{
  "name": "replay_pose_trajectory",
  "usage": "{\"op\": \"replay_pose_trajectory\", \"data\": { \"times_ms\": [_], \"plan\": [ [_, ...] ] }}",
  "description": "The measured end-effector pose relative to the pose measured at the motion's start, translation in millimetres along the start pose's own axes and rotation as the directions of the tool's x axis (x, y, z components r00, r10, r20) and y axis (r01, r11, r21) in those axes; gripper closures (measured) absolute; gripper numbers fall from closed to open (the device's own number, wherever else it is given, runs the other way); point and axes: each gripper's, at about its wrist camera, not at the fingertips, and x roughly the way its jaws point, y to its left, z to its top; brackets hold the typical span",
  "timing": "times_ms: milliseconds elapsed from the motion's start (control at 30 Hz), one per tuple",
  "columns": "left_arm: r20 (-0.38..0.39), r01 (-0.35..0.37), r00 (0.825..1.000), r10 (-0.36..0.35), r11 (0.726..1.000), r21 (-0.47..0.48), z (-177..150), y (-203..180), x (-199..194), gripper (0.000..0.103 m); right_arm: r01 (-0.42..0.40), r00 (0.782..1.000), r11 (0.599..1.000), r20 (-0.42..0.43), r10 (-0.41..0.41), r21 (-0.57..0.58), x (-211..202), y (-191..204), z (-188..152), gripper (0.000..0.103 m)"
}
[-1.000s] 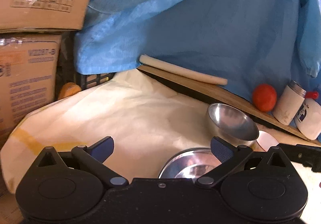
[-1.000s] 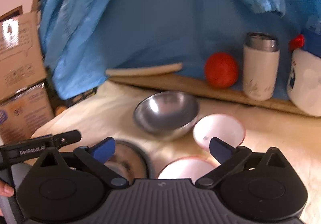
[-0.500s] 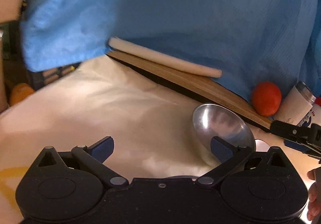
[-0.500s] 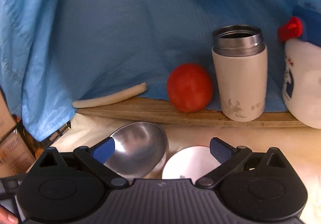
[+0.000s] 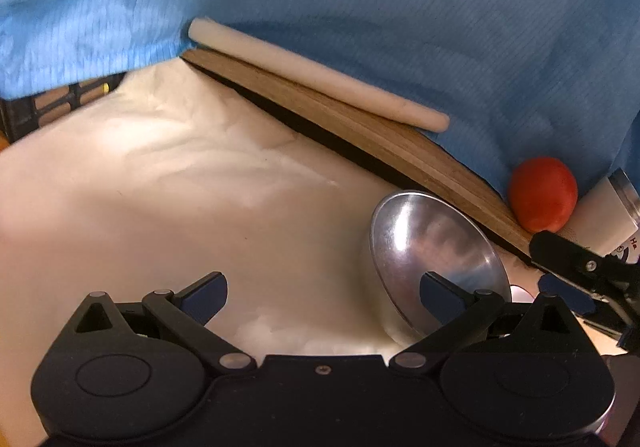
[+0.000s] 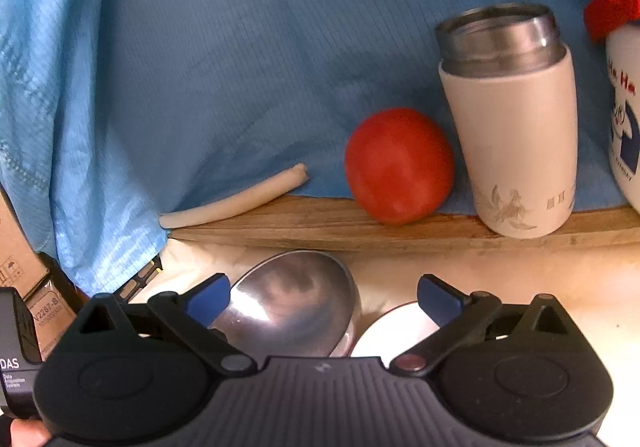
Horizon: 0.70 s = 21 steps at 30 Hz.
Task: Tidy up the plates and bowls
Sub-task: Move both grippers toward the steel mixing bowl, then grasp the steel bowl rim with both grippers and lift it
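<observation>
Both wrist views now sit lower and nearer the far wooden board (image 6: 320, 225) than a second ago; the shallow steel dish once under the left gripper (image 5: 323, 297) has dropped out of view. The round polished steel bowl (image 5: 432, 247) lies on the cream cloth (image 5: 180, 187), at that gripper's right fingertip. The right gripper (image 6: 323, 297) straddles the steel bowl and, on its right, a white ceramic bowl (image 6: 396, 331). Both grippers are spread and empty; judged, a bowl pickup is imminent, nothing stacked yet.
</observation>
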Motion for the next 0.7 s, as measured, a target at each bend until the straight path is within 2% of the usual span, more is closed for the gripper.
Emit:
{"op": "replay_pose_trajectory", "data": {
  "times_ms": [133, 300, 367, 433, 700],
  "plan": [
    [-0.027, 0.042, 0.999, -0.043, 0.998, -0.036, 1.5, 3.1, 5.3, 0.002, 0.021, 0.999, 1.0, -0.025, -0.021, -0.005, 9.0, -2.8, -4.4, 0.013],
    [-0.03, 0.054, 0.998, -0.054, 0.999, -0.007, 0.3, -1.6, 6.7, 0.008, 0.043, 0.999, 0.999, -0.026, -0.044, -0.033, 16.0, 2.0, -9.7, 0.017],
    [-0.033, 0.057, 0.998, -0.057, 0.998, -0.005, -0.1, -1.8, 7.3, 0.011, 0.052, 0.998, 0.998, -0.017, -0.053, -0.047, 15.6, 3.2, -10.9, 0.026],
    [-0.037, 0.061, 0.997, -0.061, 0.998, -0.004, -0.6, -2.2, 7.9, 0.013, 0.062, 0.998, 0.996, -0.011, -0.063, -0.059, 15.6, 4.1, -12.0, 0.028],
    [-0.033, 0.077, 0.996, -0.077, 0.997, -0.001, -2.0, -3.0, 7.0, 0.031, 0.074, 0.997, 0.992, -0.007, -0.075, -0.104, 20.0, 10.3, -14.9, 0.045]
  ]
}}
